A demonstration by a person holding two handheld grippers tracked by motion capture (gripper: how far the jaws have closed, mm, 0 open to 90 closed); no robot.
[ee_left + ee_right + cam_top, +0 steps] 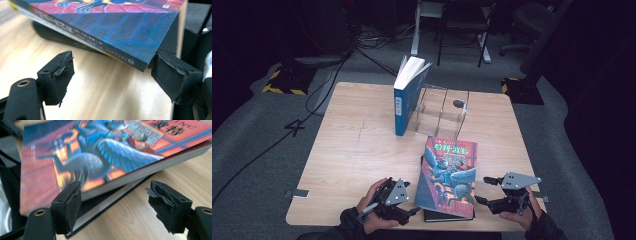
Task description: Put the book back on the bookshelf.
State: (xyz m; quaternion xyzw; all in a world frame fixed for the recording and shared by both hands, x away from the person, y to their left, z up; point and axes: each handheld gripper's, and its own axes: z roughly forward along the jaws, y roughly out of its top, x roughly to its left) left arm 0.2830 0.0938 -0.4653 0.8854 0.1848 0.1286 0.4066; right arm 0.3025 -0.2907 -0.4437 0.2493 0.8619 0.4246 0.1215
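High view: colourful book (448,176) between both open grippers.

A "4" marks the floor (294,127); the colourful book's (449,175) title is illegible.

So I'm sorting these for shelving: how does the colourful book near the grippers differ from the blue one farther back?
The colourful book lies flat on a black book at the near edge; the blue book stands upright against a clear rack. The colourful book is shut, its red and blue picture cover facing up; the blue book shows its spine, pages fanned slightly on top. Both are paperbacks on the table.
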